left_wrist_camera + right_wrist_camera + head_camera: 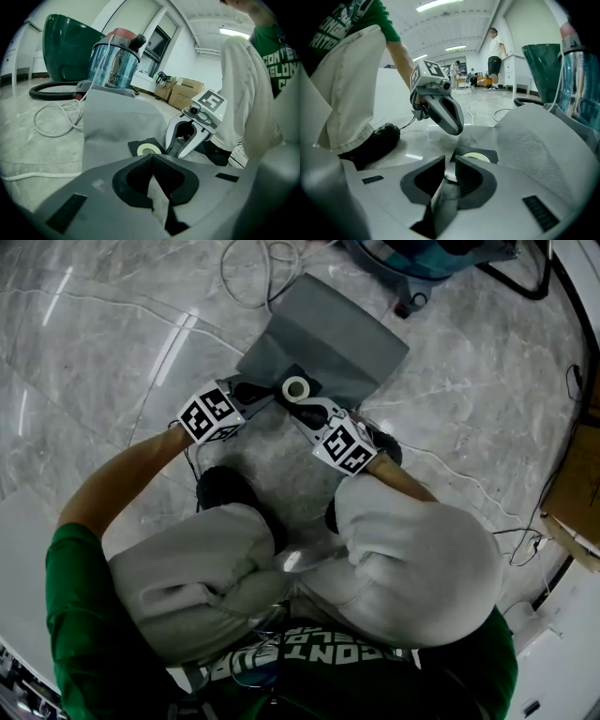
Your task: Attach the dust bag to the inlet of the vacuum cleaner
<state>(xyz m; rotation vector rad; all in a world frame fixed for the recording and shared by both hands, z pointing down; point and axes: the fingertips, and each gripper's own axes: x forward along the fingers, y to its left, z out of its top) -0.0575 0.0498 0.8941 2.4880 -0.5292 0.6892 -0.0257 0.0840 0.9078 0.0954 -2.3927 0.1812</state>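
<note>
Dust bag [330, 338] is lying on the floor [112, 352] just before the vacuum cleaner [422, 259], white cable [246, 282] beside. At its collar [296, 388], left gripper's [152, 158] jaws are sitting together, right gripper's [450, 161] slightly apart.

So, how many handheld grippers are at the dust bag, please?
2: the left gripper just left of the white ring on the grey fabric dust bag, the right gripper just right of it. None seems hidden.
</note>
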